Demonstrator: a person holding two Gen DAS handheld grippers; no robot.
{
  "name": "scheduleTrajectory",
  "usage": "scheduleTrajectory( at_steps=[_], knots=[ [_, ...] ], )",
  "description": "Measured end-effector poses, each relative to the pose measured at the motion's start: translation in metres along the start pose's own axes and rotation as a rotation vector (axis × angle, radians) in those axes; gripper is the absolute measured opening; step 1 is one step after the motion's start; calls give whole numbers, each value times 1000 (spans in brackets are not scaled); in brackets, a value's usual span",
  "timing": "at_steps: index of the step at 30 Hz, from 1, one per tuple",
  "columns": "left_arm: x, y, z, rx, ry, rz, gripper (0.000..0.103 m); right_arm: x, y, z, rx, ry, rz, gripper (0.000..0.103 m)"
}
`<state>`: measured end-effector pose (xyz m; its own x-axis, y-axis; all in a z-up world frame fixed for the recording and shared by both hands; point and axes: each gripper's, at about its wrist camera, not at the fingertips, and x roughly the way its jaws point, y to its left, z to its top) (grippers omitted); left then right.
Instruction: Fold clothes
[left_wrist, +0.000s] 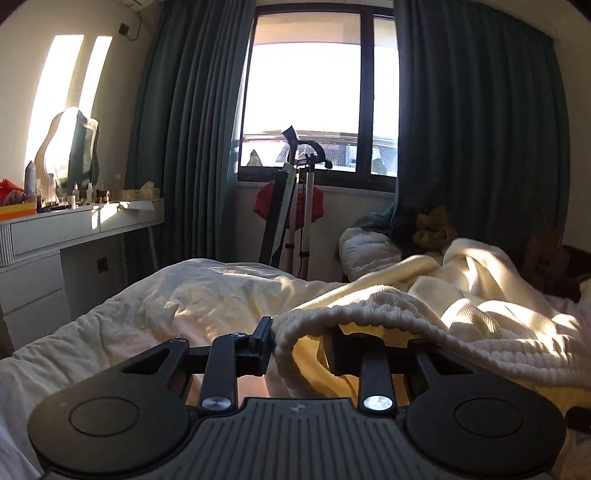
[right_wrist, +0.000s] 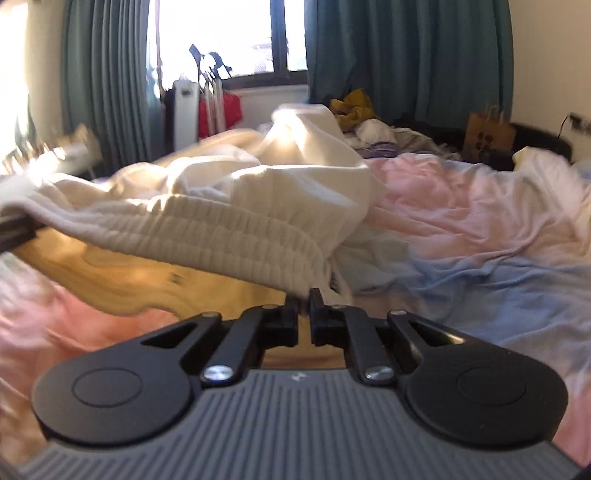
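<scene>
A cream knit garment with a ribbed waistband (left_wrist: 388, 314) lies rumpled on the bed; it also shows in the right wrist view (right_wrist: 221, 221). My left gripper (left_wrist: 299, 332) has its jaws apart with the waistband edge draped between them, over the right finger. My right gripper (right_wrist: 304, 295) is shut on the waistband's right end and holds it a little above the bed. The left gripper's finger (right_wrist: 14, 229) shows at the far left of the right wrist view, under the band's other end.
The bed carries a cream duvet (left_wrist: 147, 314) and a pink and blue sheet (right_wrist: 480, 240). More clothes (right_wrist: 354, 107) are piled at the far side. A white dresser (left_wrist: 55, 240) stands left, and a stand with red cloth (left_wrist: 295, 206) stands under the window.
</scene>
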<state>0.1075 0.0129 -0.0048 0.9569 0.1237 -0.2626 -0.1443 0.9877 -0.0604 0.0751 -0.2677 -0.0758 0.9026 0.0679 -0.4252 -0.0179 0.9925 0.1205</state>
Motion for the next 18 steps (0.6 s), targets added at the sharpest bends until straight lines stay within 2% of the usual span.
scheduleTrajectory(
  at_steps=[4, 7, 9, 14, 18],
  knots=[
    [17, 45, 44, -114, 10, -6, 28, -33, 31, 13, 17, -83, 135, 8],
    [36, 94, 87, -186, 17, -16, 27, -47, 62, 18, 40, -117, 253, 8],
    [48, 132, 113, -256, 26, -52, 27, -47, 95, 17, 33, -123, 348, 8],
    [73, 204, 166, -294, 18, -15, 27, -37, 184, 16, -14, -129, 594, 8],
    [112, 257, 187, -282, 44, 42, 27, -20, 258, 19, -50, -131, 791, 7]
  ],
)
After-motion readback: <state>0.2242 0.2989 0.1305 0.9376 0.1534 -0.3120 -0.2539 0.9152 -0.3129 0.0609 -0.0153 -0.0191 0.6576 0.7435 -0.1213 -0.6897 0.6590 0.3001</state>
